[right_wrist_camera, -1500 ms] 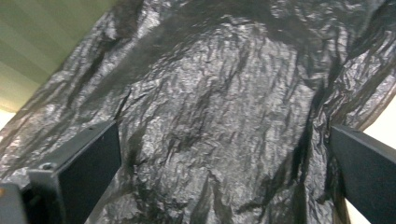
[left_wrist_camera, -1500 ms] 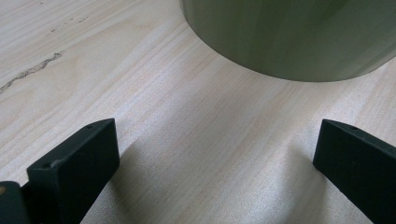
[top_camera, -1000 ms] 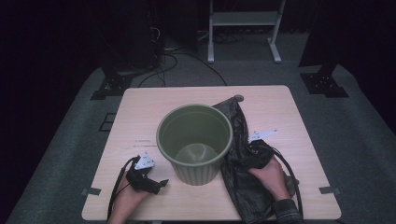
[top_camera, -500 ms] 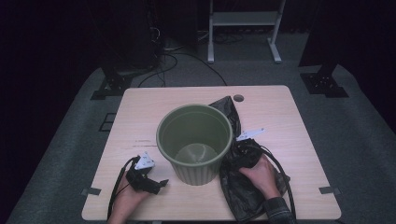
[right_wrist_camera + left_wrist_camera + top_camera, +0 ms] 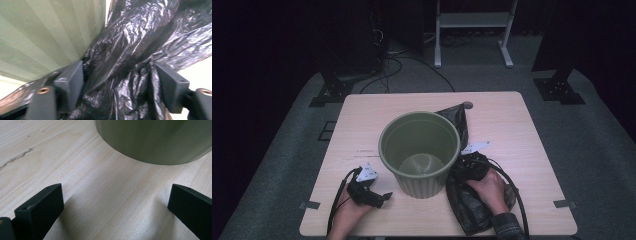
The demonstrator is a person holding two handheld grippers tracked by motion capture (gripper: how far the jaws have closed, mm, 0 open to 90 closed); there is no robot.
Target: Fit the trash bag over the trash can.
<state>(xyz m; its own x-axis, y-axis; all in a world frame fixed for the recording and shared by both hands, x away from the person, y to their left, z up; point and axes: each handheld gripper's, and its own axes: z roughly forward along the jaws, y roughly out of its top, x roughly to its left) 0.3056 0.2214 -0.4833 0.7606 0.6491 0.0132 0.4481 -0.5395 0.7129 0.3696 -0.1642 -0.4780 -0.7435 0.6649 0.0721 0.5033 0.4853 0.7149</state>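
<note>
So there's a green ribbed bin standing upright in the middle of a light wooden table, and a crumpled black trash bag lying flat on the tabletop right beside it, on the bin's right side, with one end of the bag poking out behind the bin near the far edge. The right gripper sits on top of the bag, tucked right up against the bin wall. In the right gripper view its jaws have just been closing, and a thick fold of the shiny plastic is bunched up between them, with both pads against it, so it's pinching the bag. The bin's ribbed side sits right next to that jaw on the left. The left gripper rests low on the table near the front edge, just left of the bin's base. In the left gripper view its jaws are spread wide with nothing but bare wood between them, and the bin's bottom is a little ahead of the tips, not touching. The person's hands come in from the near edge, one on each gripper.
</note>
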